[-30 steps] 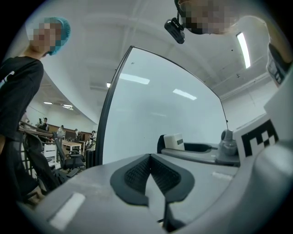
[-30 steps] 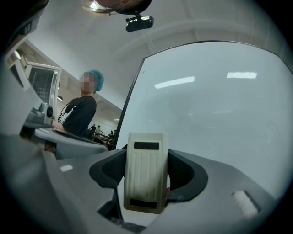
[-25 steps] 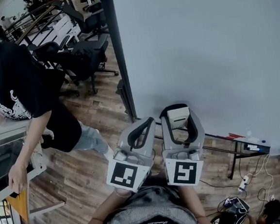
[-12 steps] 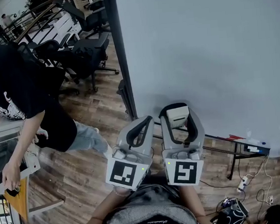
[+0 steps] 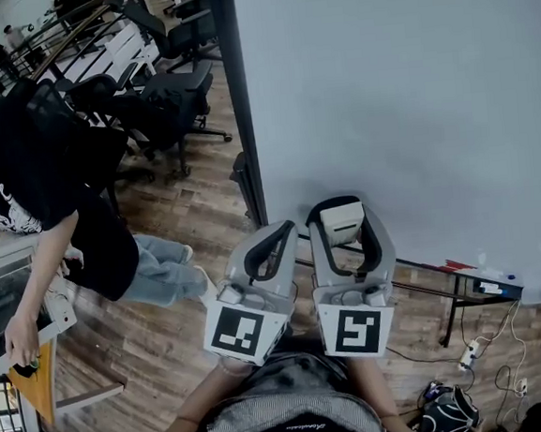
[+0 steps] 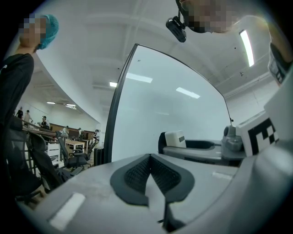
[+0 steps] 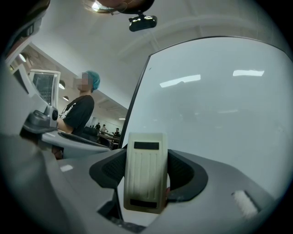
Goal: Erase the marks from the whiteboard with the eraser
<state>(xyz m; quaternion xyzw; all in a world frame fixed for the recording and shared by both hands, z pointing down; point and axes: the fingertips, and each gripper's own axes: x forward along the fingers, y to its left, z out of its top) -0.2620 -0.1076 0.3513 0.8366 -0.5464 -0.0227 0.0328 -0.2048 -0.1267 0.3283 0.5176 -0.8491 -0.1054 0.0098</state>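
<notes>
Closest in the head view, the person's grey striped top (image 5: 289,425) fills the bottom edge. Just above it are two grey grippers, each ending in a cube with a black-and-white square marker, one on the left (image 5: 237,336) and one on the right (image 5: 355,333).

The left tongs (image 5: 282,236) are closed with nothing between them. In the left gripper view (image 6: 150,171) their dark ribbed pads meet in a narrow V.

Just beside them, the right tongs (image 5: 347,237) are clamped on a cream ribbed plastic eraser (image 5: 344,219), which stands between the pads with its far end past the tips. The right gripper view shows this grip from behind (image 7: 146,178). There the eraser (image 7: 145,160) has a dark slot near each end and grey smudging along its edges.

Under the grippers lies a brown wooden plank floor (image 5: 158,333), with a white power strip and cables (image 5: 470,348) off to the right.

Beyond the tongs rises a large white whiteboard in a dark frame (image 5: 411,104). The eraser sits in front of its lower edge, and I cannot tell whether the two touch. Both gripper views show the board's surface (image 6: 169,114) (image 7: 219,105) reflecting ceiling lights.

To the left stands a bystander in a black printed T-shirt (image 5: 32,175), well apart from the board. Farther back are black office chairs (image 5: 167,106).
</notes>
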